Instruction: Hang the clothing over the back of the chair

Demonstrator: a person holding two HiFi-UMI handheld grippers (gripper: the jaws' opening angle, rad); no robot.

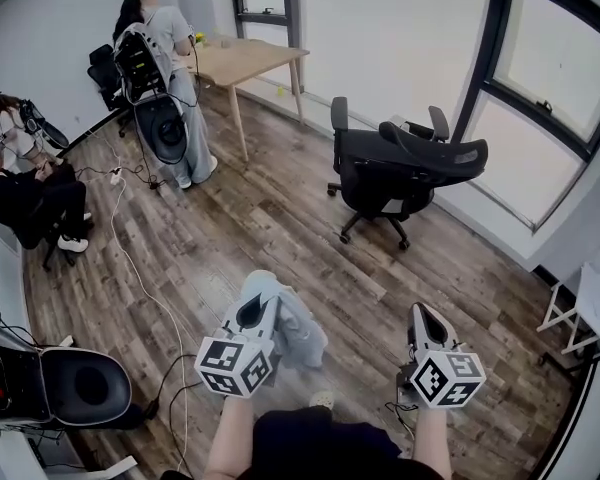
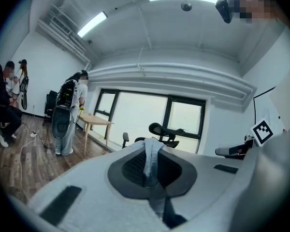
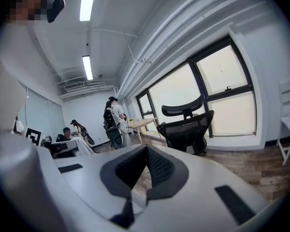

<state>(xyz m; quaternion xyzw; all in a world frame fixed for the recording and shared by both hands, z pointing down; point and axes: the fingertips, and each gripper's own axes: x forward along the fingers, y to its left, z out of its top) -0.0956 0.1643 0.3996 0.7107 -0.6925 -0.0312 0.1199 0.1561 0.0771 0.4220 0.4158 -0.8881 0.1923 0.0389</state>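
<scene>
Your left tool (image 1: 252, 314) is clamped shut on the light blue clothing (image 1: 298, 334). A fold is pinched between its jaws, and the rest hangs just below and beside it, above the wooden floor (image 1: 280, 230). Your right tool (image 1: 427, 320), held alongside, has its jaws together with nothing between them. The black office chair (image 1: 400, 168) stands ahead by the window (image 1: 550, 118), well apart from the clothing and both tools.

Two hand-held grippers (image 1: 254, 314) (image 1: 427, 325), one garment (image 1: 296, 330)
</scene>
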